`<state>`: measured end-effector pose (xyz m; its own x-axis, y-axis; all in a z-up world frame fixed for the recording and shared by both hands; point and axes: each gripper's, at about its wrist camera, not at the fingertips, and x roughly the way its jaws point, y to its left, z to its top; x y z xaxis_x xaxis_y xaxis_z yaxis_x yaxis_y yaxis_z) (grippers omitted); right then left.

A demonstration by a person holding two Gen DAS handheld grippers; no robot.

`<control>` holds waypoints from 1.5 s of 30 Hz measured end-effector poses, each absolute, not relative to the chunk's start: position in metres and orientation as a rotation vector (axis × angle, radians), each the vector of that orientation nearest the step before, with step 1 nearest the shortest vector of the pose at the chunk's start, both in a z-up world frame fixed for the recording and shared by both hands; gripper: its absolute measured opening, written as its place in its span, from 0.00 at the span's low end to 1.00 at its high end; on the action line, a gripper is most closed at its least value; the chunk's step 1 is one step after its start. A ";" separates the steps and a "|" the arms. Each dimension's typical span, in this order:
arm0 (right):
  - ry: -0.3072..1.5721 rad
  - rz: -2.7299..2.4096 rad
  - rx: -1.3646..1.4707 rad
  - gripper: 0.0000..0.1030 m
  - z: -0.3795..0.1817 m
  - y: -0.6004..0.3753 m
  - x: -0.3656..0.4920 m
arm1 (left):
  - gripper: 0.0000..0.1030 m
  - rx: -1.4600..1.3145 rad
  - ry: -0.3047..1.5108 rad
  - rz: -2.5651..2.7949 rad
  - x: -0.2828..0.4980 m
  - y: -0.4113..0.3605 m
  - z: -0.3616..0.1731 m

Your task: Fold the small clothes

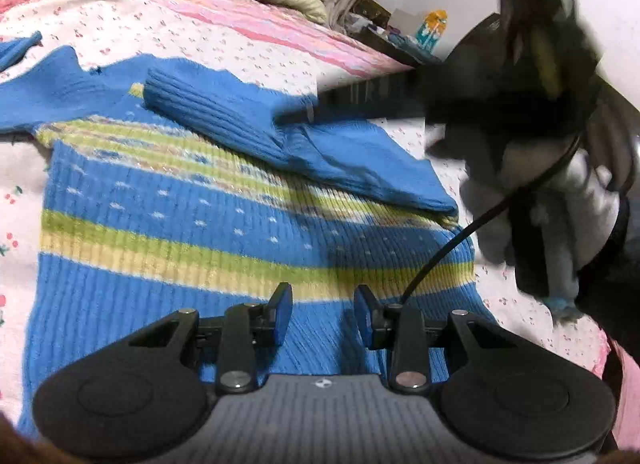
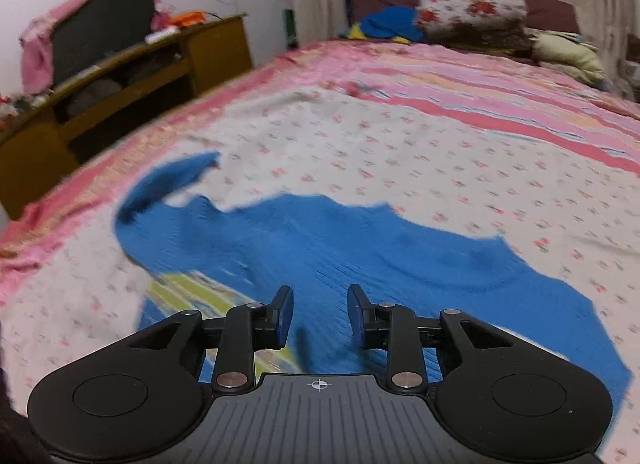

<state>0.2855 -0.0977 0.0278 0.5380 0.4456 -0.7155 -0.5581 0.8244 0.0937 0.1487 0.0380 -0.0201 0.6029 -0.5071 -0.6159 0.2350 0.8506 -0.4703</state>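
Observation:
A blue knit sweater [image 1: 168, 232] with green and yellow stripes lies flat on the bed. One blue sleeve [image 1: 256, 132] is folded across its chest. My left gripper [image 1: 322, 304] is open and empty, just above the sweater's lower part. My right gripper [image 1: 296, 114] shows blurred in the left wrist view, with its tip at the folded sleeve. In the right wrist view my right gripper [image 2: 320, 304] is open and empty above the blue sweater [image 2: 360, 248]. The other sleeve [image 2: 168, 180] lies out to the far left.
The bed [image 2: 400, 136] has a white floral and pink striped cover. Pillows [image 2: 472, 8] and a blue cloth pile [image 2: 388, 24] lie at its head. A wooden desk [image 2: 132, 76] stands to the left. A cluttered dark table [image 1: 400, 40] stands beside the bed.

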 end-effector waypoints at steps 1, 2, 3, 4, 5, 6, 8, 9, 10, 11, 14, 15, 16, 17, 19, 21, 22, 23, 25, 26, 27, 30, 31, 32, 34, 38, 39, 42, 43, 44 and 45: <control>0.835 0.576 -0.176 0.28 0.021 -0.099 0.287 | 0.39 -0.362 0.805 -0.429 0.148 0.040 -0.018; 0.869 0.533 -0.212 0.27 0.013 -0.099 0.289 | 0.39 -0.364 0.788 -0.416 0.148 0.043 -0.015; 0.885 0.485 -0.239 0.27 0.004 -0.101 0.291 | 0.39 -0.370 0.767 -0.398 0.147 0.047 -0.011; 0.881 0.486 -0.221 0.27 0.002 -0.105 0.291 | 0.39 -0.377 0.742 -0.372 0.147 0.052 -0.006; 0.876 0.490 -0.178 0.27 0.003 -0.110 0.292 | 0.40 -0.382 0.722 -0.351 0.149 0.056 -0.001; 0.876 0.482 -0.143 0.27 0.006 -0.114 0.292 | 0.43 -0.388 0.701 -0.327 0.152 0.061 0.004; 0.837 0.476 -0.125 0.27 0.012 -0.121 0.284 | 0.45 -0.381 0.676 -0.275 0.164 0.070 0.012; 0.814 0.473 -0.125 0.27 0.014 -0.124 0.279 | 0.47 -0.359 0.661 -0.243 0.173 0.074 0.017; 0.801 0.469 -0.122 0.27 0.014 -0.127 0.274 | 0.49 -0.336 0.649 -0.218 0.181 0.077 0.020; 0.790 0.463 -0.118 0.27 0.015 -0.129 0.269 | 0.53 -0.316 0.642 -0.194 0.191 0.079 0.022; 0.776 0.422 -0.117 0.27 0.011 -0.136 0.259 | 0.62 -0.301 0.631 -0.134 0.220 0.088 0.024; 0.777 0.403 -0.110 0.27 0.009 -0.139 0.258 | 0.63 -0.311 0.637 -0.125 0.227 0.090 0.023; 0.779 0.383 -0.090 0.27 0.007 -0.143 0.257 | 0.63 -0.321 0.648 -0.122 0.233 0.092 0.019; 0.785 0.372 -0.069 0.27 0.004 -0.147 0.258 | 0.63 -0.324 0.658 -0.116 0.238 0.094 0.014; 0.788 0.361 -0.015 0.27 0.001 -0.156 0.258 | 0.63 -0.291 0.685 -0.102 0.249 0.087 0.007; 0.778 0.349 0.015 0.27 0.000 -0.161 0.258 | 0.63 -0.249 0.713 -0.105 0.257 0.077 0.002; 0.773 0.346 0.025 0.27 -0.001 -0.163 0.257 | 0.63 -0.231 0.728 -0.110 0.261 0.072 0.000; 0.768 0.343 0.037 0.27 -0.001 -0.166 0.257 | 0.63 -0.221 0.739 -0.112 0.259 0.066 0.000; 0.757 0.341 0.060 0.27 -0.004 -0.171 0.255 | 0.63 -0.200 0.769 -0.106 0.263 0.059 -0.003; 0.752 0.342 0.072 0.27 -0.006 -0.173 0.254 | 0.62 -0.180 0.778 -0.098 0.264 0.056 -0.003; 0.749 0.347 0.077 0.27 -0.007 -0.175 0.253 | 0.60 -0.159 0.787 -0.091 0.264 0.053 -0.002; 0.743 0.356 0.082 0.27 -0.008 -0.177 0.255 | 0.50 -0.156 0.815 -0.069 0.268 0.054 0.001; 0.745 0.358 0.091 0.27 -0.008 -0.178 0.256 | 0.48 -0.165 0.823 -0.063 0.268 0.055 0.003; 0.743 0.362 0.092 0.27 -0.008 -0.179 0.256 | 0.45 -0.173 0.829 -0.058 0.268 0.056 0.004; 0.741 0.371 0.094 0.27 -0.008 -0.181 0.253 | 0.38 -0.178 0.835 -0.051 0.265 0.053 0.007; 0.740 0.382 0.111 0.27 -0.009 -0.187 0.251 | 0.24 -0.177 0.852 -0.051 0.265 0.044 0.010; 0.742 0.382 0.119 0.27 -0.009 -0.188 0.251 | 0.20 -0.181 0.857 -0.054 0.264 0.043 0.011; 0.744 0.383 0.143 0.27 -0.009 -0.191 0.250 | 0.15 -0.192 0.859 -0.059 0.262 0.043 0.016; 0.744 0.383 0.145 0.27 -0.009 -0.191 0.250 | 0.15 -0.194 0.859 -0.060 0.260 0.044 0.019; 0.743 0.383 0.147 0.27 -0.009 -0.192 0.249 | 0.15 -0.190 0.859 -0.056 0.258 0.045 0.021; 0.743 0.383 0.149 0.27 -0.009 -0.192 0.249 | 0.14 -0.184 0.861 -0.045 0.256 0.047 0.023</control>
